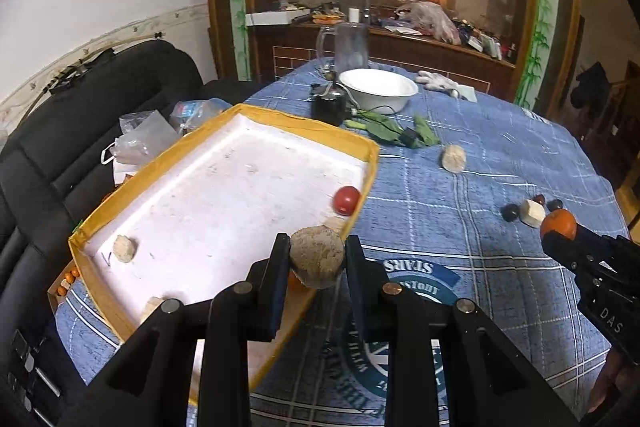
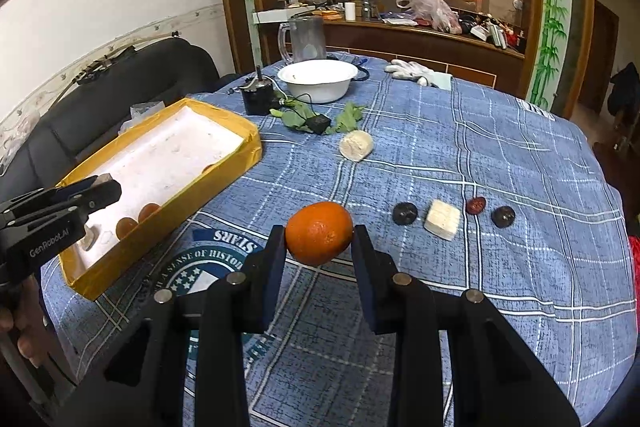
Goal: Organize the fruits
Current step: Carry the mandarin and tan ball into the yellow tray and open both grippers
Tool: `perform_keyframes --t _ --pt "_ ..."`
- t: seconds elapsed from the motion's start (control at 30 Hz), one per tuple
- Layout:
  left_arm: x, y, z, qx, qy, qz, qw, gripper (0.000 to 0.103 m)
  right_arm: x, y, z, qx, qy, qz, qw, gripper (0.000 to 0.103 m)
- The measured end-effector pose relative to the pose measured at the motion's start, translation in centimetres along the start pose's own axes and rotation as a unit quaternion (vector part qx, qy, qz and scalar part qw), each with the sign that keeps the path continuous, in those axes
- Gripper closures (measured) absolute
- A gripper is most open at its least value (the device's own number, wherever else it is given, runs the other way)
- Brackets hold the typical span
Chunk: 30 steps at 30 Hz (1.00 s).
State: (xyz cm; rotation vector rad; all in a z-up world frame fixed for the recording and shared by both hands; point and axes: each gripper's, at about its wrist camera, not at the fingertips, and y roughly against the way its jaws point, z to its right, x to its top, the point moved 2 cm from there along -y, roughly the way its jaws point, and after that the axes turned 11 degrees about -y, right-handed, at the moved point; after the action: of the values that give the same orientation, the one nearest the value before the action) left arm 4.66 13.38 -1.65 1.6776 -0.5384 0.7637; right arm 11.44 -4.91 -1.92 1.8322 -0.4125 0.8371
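The left gripper (image 1: 317, 259) is gripping a beige lump (image 1: 317, 261) above the yellow tray's (image 1: 224, 151) near-right rim; the right gripper (image 2: 319, 241) is clamping an orange (image 2: 319, 233) above the blue tablecloth (image 2: 480, 167).

Blue plaid-clothed table (image 2: 460, 155) — yellow-rimmed tray (image 2: 224, 175), white bowl (image 2: 318, 81), leaves (image 2: 348, 117), white cube (image 2: 442, 219) — dark fruits (image 2: 405, 213) beside it.

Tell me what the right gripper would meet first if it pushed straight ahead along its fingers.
The right gripper, shut on the orange, points across bare blue tablecloth. Probably the beige lump comes first, slightly right of the line; depth is unclear.
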Motion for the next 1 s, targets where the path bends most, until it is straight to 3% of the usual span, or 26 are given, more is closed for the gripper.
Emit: perform_keyframes --t 0.6,1.0 --pt "-0.5 -2.8 -6.9 0.077 0.035 -0.043 0.9955 0.077 2.8 -3.2 -7.8 0.055 0.052 -0.007 0.997 0.068" --pt "-1.0 -4.6 -10.6 0.096 0.051 -0.067 0.9918 0.077 4.4 -8.6 -14.1 0.087 0.076 -0.028 0.993 0.068"
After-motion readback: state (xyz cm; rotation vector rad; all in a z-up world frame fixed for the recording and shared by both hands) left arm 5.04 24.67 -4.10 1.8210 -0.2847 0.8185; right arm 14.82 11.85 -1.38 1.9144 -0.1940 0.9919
